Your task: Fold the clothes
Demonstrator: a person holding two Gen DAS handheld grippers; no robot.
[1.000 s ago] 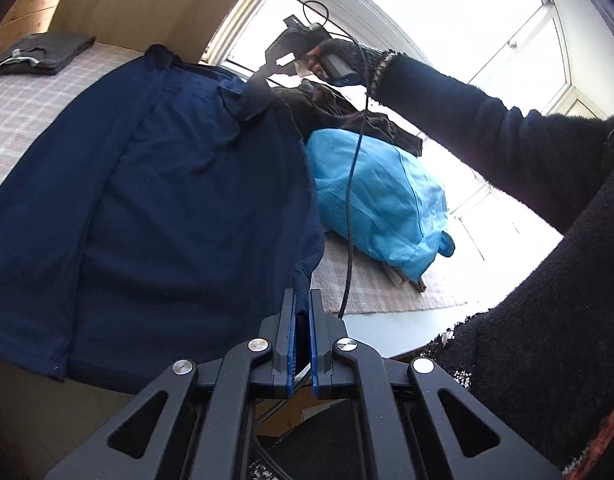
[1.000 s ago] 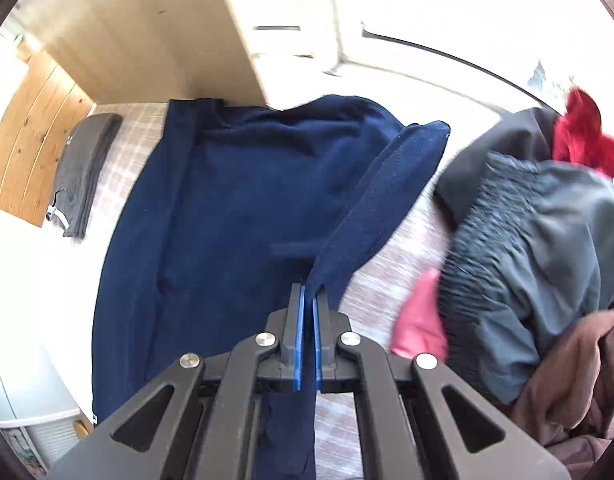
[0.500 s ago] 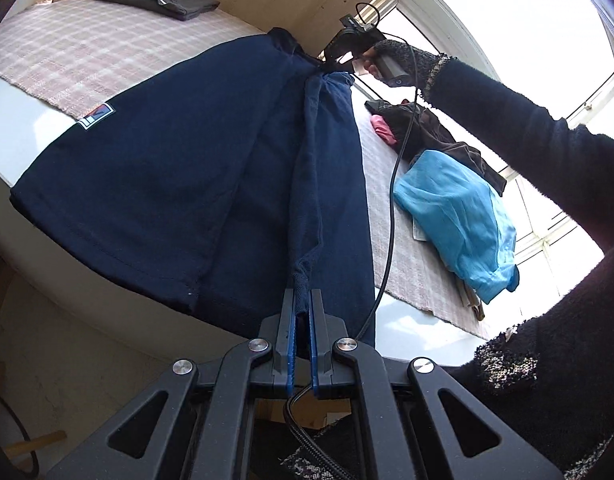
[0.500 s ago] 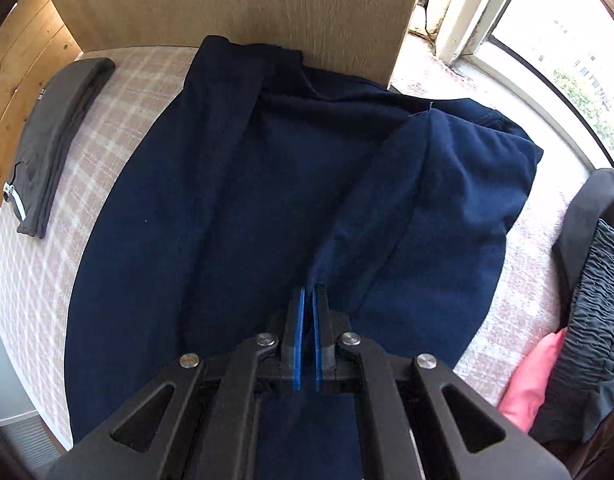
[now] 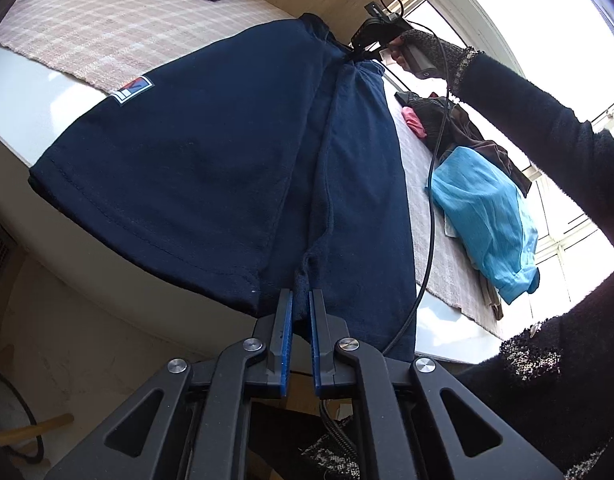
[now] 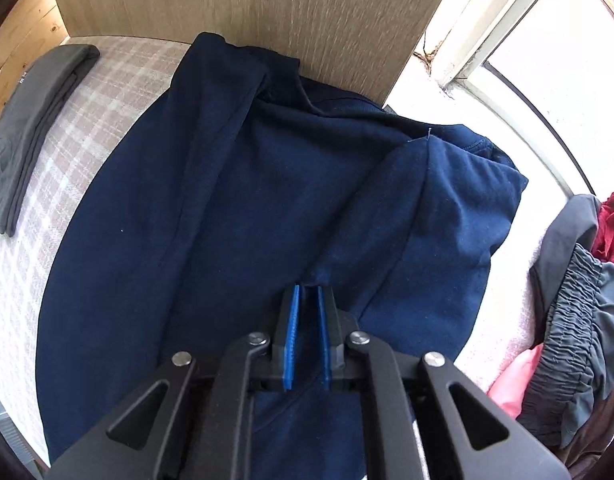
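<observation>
From my left wrist camera I see the navy shirt spread across the middle of the frame, its hem hanging over the white table edge, with a small logo patch at left. My left gripper has its blue pads narrowly parted with a bunched fold of hem between them. Only this view shows the right gripper from outside, at the collar in the upper right; its tips are too small to read there.

The right wrist view shows the right gripper slightly parted over soft knit; whether it pinches cloth, I cannot tell. A folded grey garment lies on the checked cloth at left, and a crumpled clothes pile is cut off at right.
</observation>
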